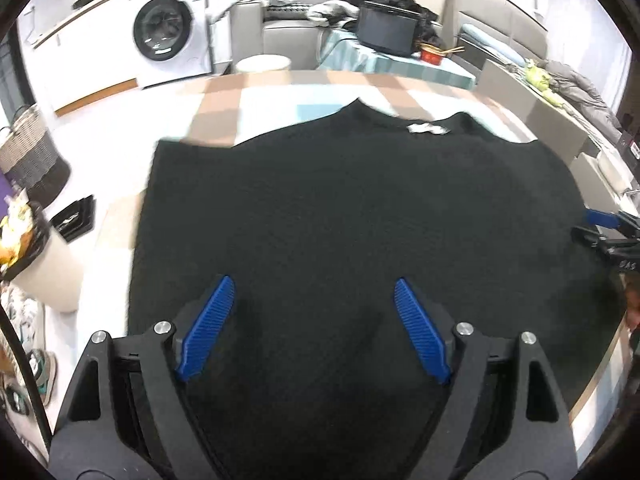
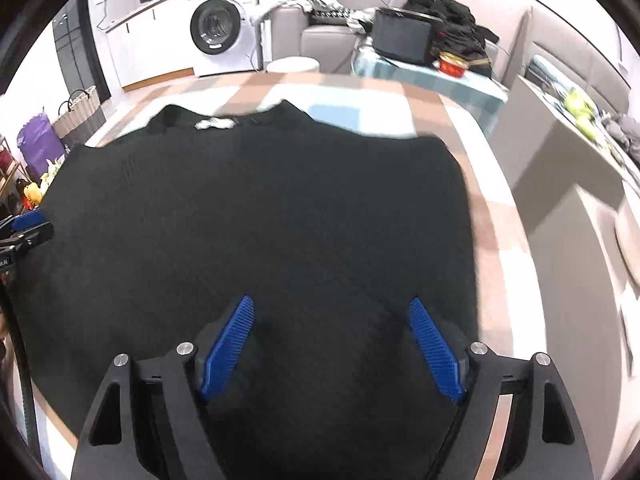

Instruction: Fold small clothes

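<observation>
Black top (image 1: 340,216), knitted, spread flat across checked table (image 1: 224,92), neck end at the far side with a white label (image 1: 426,128) showing, near hem toward the cameras. Covers most of the tabletop; pale and tan squares visible beyond the collar and along both sides. Left gripper (image 1: 314,292) poised above the near left part of the cloth, blue fingers (image 1: 208,328) spread wide, nothing pinched between them. Right gripper (image 2: 331,312) likewise above the near right part, blue pads (image 2: 434,350) splayed apart, only bare knit visible in the gap, no fold or edge caught. Whether the tips touch the fabric: cannot tell. Each tool seen at the edge of the other's view, well apart across the garment. Beyond the table: washing machine (image 1: 168,32) against the far wall, white round stool (image 1: 262,65) just past the table edge, grey sofa (image 1: 280,28) heaped with clothes, a dark box (image 1: 386,30) on a second table with a pale blue cloth, woven basket (image 1: 32,152) on the floor at the left.
</observation>
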### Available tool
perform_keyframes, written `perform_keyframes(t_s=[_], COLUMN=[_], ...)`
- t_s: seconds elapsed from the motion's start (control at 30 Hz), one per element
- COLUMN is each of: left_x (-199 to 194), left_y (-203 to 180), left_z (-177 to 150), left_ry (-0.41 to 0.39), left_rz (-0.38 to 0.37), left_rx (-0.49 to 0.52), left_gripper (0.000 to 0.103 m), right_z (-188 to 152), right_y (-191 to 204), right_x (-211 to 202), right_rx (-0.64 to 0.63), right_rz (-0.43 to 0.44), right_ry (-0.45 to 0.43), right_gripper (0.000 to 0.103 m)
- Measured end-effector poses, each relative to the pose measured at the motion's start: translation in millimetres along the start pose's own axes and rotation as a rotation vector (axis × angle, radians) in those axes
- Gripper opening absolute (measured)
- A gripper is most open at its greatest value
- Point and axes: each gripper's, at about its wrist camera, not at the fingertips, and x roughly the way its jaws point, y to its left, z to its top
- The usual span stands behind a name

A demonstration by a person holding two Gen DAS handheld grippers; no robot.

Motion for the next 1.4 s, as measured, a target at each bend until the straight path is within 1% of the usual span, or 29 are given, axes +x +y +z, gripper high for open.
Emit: perform_keyframes(t_s=[0.03,0.07,0.13,0.23,0.27,0.3,0.33,0.4,0.43,0.5,0.53,0.57,0.6,0.67,0.73,0.8,0.87,0.97,1.03,1.07,1.13,1.17,1.3,1.37,1.4], left_x=[7.1,15.2,26.3,46.7,46.0,43.4,41.9,39.1,39.0,34.6,33.0,32.1,31.2,25.4,15.0,-1.8,-21.4,-40.7,-51.9,-58.3,-72.7,-77.5,-89.5,-92.9,-95.1], left_y=[-8.1,-19.2,-31.6,-36.3,-33.1,-28.1,-22.3,-5.1,4.5,19.8,21.4,19.7,16.2,14.9,16.3,20.5,26.0,33.6,40.7,45.0,52.8,55.9,58.4,59.2,60.0], left_z=[8.3,16.1,24.1,27.4,25.9,24.9,23.4,20.2,18.7,16.5,16.0,15.5,13.9,8.6,0.2,-13.4,-33.8,-61.4,-83.3,-93.4,-109.8,-115.5,-137.3,-144.1,-147.0], left_ry=[0.008,0.013,0.02,0.061,0.047,0.041,0.039,0.033,0.039,0.028,0.026,0.028,0.029,0.024,0.022,0.01,0.005,0.014,0.031,0.024,0.023,0.026,0.06,0.057,0.052], left_rz=[-0.002,0.004,0.006,0.022,0.005,-0.008,-0.005,0.05,0.071,0.034,0.035,0.055,0.098,0.141,0.144,0.157,0.183,0.219,0.232,0.218,0.184,0.175,0.15,0.129,0.121], left_rx=[0.014,0.04,0.076,0.102,0.097,0.088,0.081,0.045,0.024,-0.011,-0.006,0.013,0.04,0.054,0.043,0.03,0.021,0.004,-0.023,-0.043,-0.099,-0.11,-0.111,-0.115,-0.121], left_gripper=[0.081,0.081,0.081,0.083,0.083,0.083,0.085,0.089,0.089,0.086,0.085,0.086,0.086,0.086,0.086,0.086,0.086,0.086,0.086,0.087,0.087,0.087,0.087,0.087,0.085], right_z=[8.4,17.6,28.2,35.2,35.7,35.8,34.6,31.0,28.8,23.6,21.0,18.2,16.6,11.9,3.8,-12.3,-33.6,-71.7,-92.9,-105.3,-116.1,-122.3,-134.8,-139.0,-139.1], right_y=[7.6,16.9,28.7,39.8,37.2,33.0,25.7,6.3,-5.1,-29.5,-37.4,-43.9,-43.8,-39.1,-38.4,-42.3,-46.5,-53.1,-55.4,-57.7,-60.4,-58.5,-59.4,-65.7,-67.6], right_x=[4.7,10.0,22.5,45.4,45.5,45.2,43.5,43.2,42.9,39.1,36.8,34.0,31.5,25.4,14.5,-1.1,-15.2,-35.5,-48.2,-57.8,-67.3,-72.9,-79.3,-79.6,-78.8], right_rx=[0.002,0.007,0.009,-0.049,-0.053,-0.052,-0.047,-0.019,0.006,0.063,0.08,0.091,0.08,0.038,0.035,0.057,0.074,0.114,0.138,0.17,0.225,0.231,0.23,0.26,0.272], right_rz=[0.016,0.055,0.097,0.066,0.08,0.09,0.093,0.026,0.007,-0.024,-0.04,-0.026,-0.029,-0.088,-0.093,-0.068,-0.038,0.021,0.031,0.046,0.095,0.109,0.116,0.167,0.172], right_ry=[-0.009,-0.019,-0.01,0.035,0.019,0.022,0.02,0.028,0.032,0.038,0.04,0.042,0.042,0.052,0.054,0.048,0.049,0.048,0.034,0.018,0.009,0.007,0.003,-0.011,-0.013], right_gripper=[0.082,0.082,0.082,0.082,0.083,0.083,0.083,0.083,0.083,0.083,0.083,0.083,0.083,0.083,0.083,0.083,0.083,0.083,0.083,0.083,0.083,0.083,0.083,0.083,0.082])
